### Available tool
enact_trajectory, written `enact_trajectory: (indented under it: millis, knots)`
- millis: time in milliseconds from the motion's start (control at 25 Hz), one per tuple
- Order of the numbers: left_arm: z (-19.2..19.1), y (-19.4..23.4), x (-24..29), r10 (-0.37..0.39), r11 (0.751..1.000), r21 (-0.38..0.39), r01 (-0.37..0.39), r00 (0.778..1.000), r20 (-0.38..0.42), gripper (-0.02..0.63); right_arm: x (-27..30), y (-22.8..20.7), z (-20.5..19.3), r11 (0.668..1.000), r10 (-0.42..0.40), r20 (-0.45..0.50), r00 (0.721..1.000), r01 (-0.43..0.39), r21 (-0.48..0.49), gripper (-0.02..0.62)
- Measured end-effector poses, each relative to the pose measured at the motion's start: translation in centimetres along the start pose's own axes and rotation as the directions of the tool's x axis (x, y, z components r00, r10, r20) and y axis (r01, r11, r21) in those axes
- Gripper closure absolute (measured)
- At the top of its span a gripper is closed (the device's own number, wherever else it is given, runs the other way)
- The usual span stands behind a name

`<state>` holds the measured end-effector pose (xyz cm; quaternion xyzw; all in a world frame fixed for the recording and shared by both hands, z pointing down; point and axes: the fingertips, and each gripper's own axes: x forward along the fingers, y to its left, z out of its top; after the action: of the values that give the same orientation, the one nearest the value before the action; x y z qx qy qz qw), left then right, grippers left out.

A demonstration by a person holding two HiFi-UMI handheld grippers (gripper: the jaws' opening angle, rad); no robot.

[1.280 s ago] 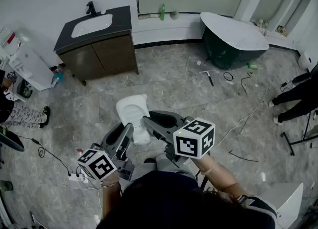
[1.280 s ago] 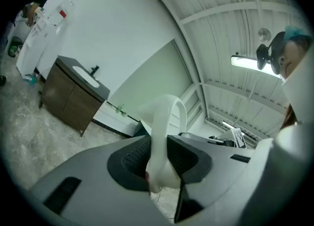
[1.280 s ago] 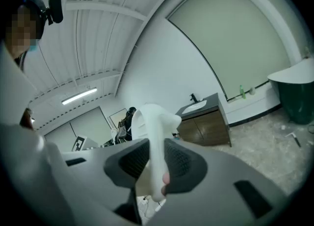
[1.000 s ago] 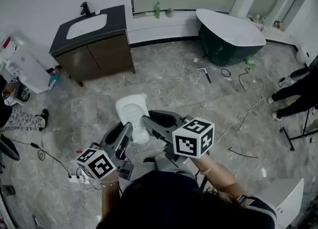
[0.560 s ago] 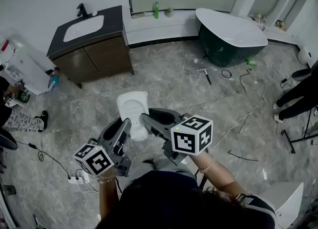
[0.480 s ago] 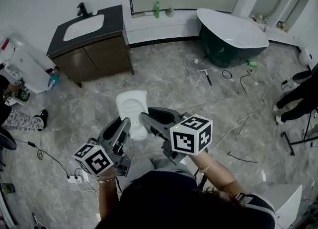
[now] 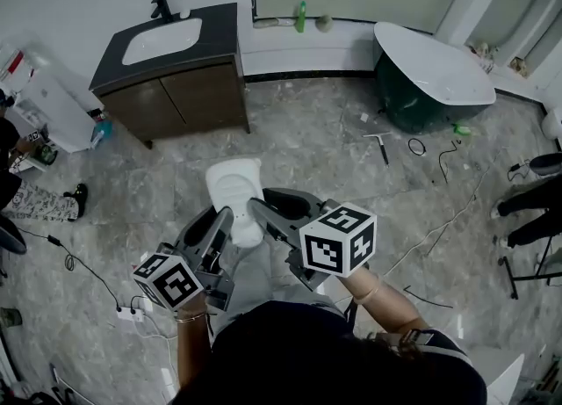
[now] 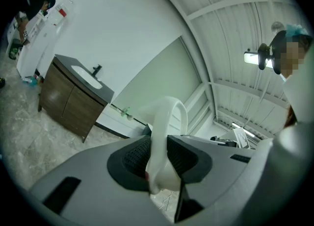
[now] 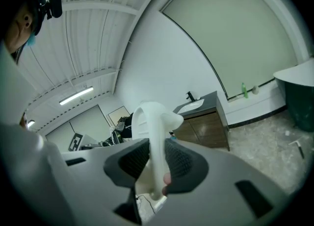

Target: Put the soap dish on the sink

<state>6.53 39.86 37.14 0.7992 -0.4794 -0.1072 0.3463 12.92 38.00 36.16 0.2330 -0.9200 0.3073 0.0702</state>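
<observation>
"What have those jaws got hold of?"

"The left gripper is clenched on one side of a white soap dish, its ribbed pads pressing on the rim. The right gripper clamps the other side in the same way, so the dish hangs between the two."

"Where is it hanging?"

"In the air in front of the person, above the grey marble floor and well apart from the sink."

"And the sink?"

"It's over by the wall. The white basin is set into the dark surface of a brown cabinet, and a black faucet stands behind it. To the right are a green bottle on a ledge and a dark bathtub."
</observation>
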Motion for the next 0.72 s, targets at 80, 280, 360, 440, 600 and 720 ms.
enact_trajectory:
  millis: [80,280,360,440,600,720]
  knots:
    - [1.3,1.8,1.4,0.001,1.0,-0.003,-0.001,1.0,-0.001,0.495,2.0,-1.3,1.0,1.0,-0.004,-0.005,1.0,0.004,0.0,0.488]
    - [6.3,6.5,5.3,-0.013,1.0,-0.002,0.013,1.0,-0.001,0.495,8.0,-4.4,5.1,1.0,-0.022,-0.001,1.0,0.022,0.004,0.488]
    - [10.1,9.0,7.5,-0.025,1.0,-0.002,0.025,1.0,-0.002,0.495,11.6,-5.8,8.2,0.999,-0.033,0.002,0.999,0.033,0.004,0.488]
    - [14.3,11.9,10.1,-0.027,1.0,-0.006,0.027,1.0,-0.011,0.495,15.7,-7.4,11.8,0.999,-0.042,0.004,0.999,0.042,0.006,0.488]
    - [16.9,13.9,11.8,-0.039,0.999,0.017,0.039,0.999,-0.012,0.495,18.5,-8.7,13.9,0.999,-0.038,0.014,0.999,0.038,-0.001,0.488]
    - [16.3,14.2,11.9,-0.045,0.999,0.026,0.045,0.999,-0.014,0.495,18.5,-9.0,13.2,0.999,-0.046,0.02,0.999,0.046,-0.014,0.488]
